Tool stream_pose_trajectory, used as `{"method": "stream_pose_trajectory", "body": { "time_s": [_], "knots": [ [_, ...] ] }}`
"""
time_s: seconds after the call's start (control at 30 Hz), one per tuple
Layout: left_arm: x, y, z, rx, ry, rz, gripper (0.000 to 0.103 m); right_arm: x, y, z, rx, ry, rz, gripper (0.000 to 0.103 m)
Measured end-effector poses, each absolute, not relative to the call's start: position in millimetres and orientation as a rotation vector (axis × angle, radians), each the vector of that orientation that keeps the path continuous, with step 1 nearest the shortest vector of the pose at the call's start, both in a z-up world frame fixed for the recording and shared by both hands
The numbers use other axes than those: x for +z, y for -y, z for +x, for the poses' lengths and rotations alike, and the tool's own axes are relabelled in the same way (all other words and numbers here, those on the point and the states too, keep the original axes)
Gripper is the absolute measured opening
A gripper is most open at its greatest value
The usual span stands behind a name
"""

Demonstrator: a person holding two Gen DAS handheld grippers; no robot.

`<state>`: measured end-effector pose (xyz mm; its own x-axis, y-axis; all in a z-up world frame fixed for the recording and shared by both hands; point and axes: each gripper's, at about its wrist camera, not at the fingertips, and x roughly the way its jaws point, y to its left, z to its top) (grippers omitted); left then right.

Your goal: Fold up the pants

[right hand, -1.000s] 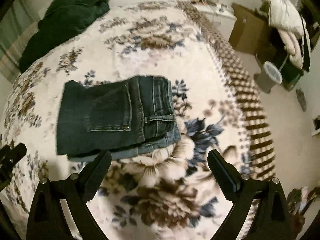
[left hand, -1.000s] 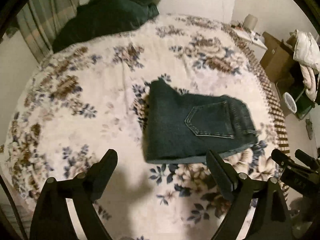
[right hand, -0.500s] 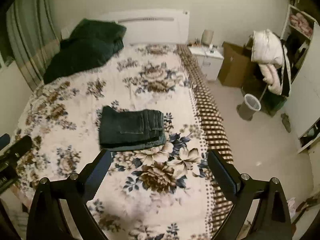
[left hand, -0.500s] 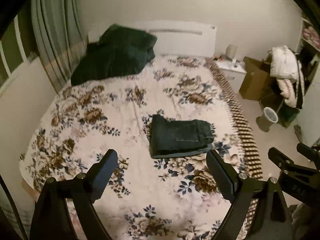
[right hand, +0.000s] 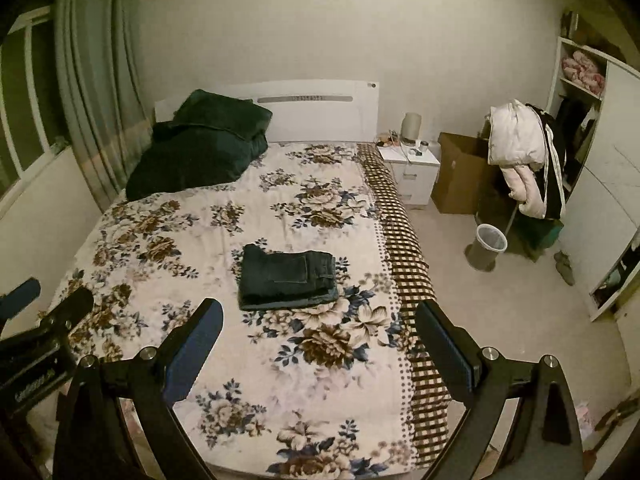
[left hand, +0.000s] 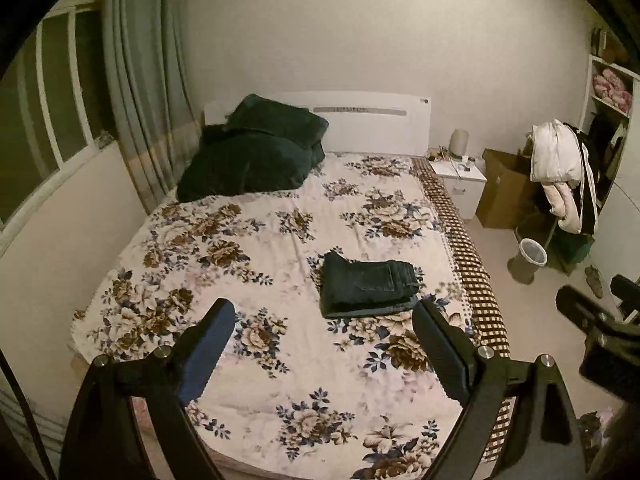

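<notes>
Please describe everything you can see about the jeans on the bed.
The jeans are dark blue denim, folded into a compact, roughly rectangular stack of several layers. A back pocket with lighter stitching faces up, and the waistband end points toward the checkered bed edge. They lie flat on the floral bedspread, near the middle of the bed, on its nightstand side. Nothing else touches them; both grippers are open and well clear of them.

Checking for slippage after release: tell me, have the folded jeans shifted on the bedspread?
No. The folded jeans sit on the same blue flowers of the bedspread; only the cameras backed away.
</notes>
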<state>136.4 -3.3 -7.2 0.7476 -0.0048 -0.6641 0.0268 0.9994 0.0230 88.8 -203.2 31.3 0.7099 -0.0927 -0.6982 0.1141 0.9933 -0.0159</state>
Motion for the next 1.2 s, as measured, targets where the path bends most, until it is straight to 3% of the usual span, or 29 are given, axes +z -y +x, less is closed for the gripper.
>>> {"method": "stream_pose_trajectory", "body": {
  "time_s": [0.17,0.2,0.23,1.2],
  "knots": [
    [6.7,-2.5,116.9,-0.011,-0.692,0.013,0.091,47.3,197.6,51.7,-0.103,-0.763,0.032,0.099],
    [7.3,-2.5,115.4,-0.012,-0.689,0.011,0.101,48.3,197.1,48.4,-0.097,-0.764,0.028,0.099],
    [6.8,-2.9,114.7,-0.012,-0.689,0.006,0.103,48.1,196.5,45.9,-0.095,-0.764,0.025,0.099],
    [-41.0,16.1,173.2,0.014,-0.747,0.021,0.103,-16.9,237.5,156.4,-0.14,-0.789,0.012,0.102]
  ]
}}
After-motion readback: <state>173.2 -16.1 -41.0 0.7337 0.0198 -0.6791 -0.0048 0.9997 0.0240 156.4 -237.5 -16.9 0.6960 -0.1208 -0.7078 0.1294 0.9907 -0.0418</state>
